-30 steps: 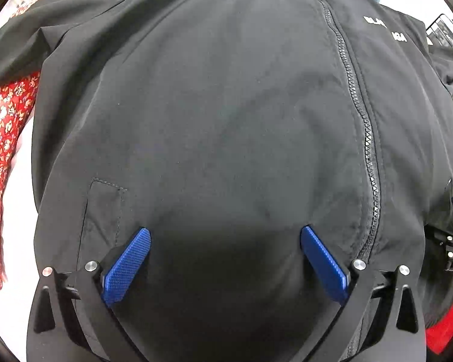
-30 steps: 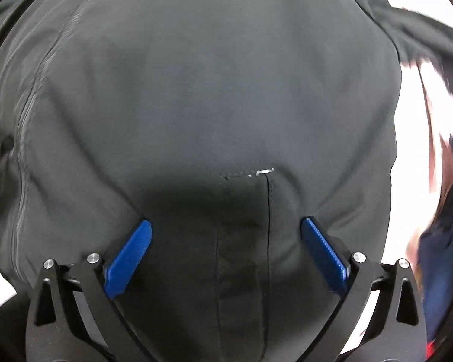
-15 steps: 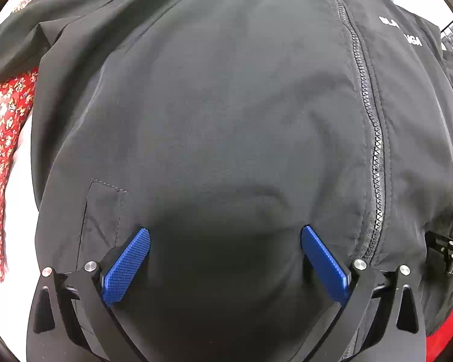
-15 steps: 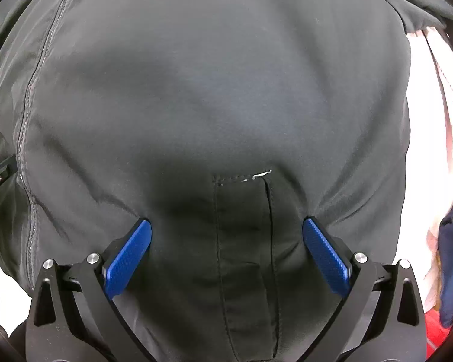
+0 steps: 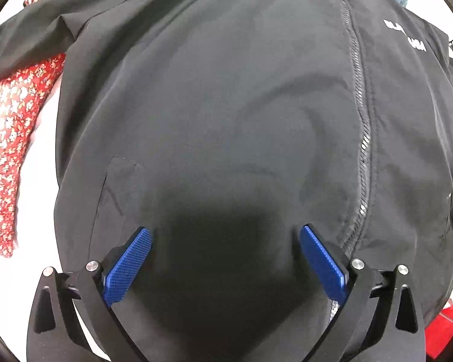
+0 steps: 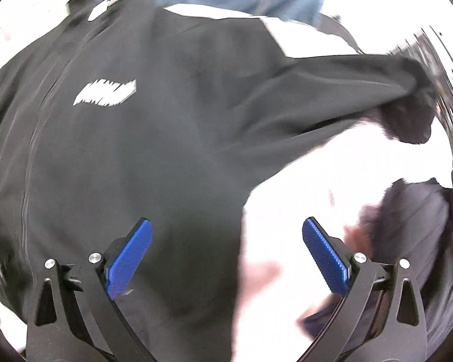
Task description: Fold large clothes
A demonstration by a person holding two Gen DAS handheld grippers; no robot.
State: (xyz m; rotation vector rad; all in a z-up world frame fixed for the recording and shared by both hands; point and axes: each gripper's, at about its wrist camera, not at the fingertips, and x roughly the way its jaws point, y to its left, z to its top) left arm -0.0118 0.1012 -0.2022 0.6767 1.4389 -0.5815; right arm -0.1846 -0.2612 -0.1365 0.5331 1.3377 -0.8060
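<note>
Here the black jacket (image 5: 226, 114) lies spread front-up on the white tabletop (image 6: 347, 175), zipper (image 5: 362, 120) closed. The left claw (image 5: 225, 259) hovers over its lower front with fingers apart, holding nothing. The right claw (image 6: 226, 256) is also spread and empty, above the jacket's side edge; one sleeve (image 6: 362, 90) stretches outward. A red floral cloth (image 5: 6, 138) lies beside the jacket.

Black claw (image 5: 225, 264), blue ridged pads (image 5: 126, 267), silver screws (image 5: 92, 266)
</note>
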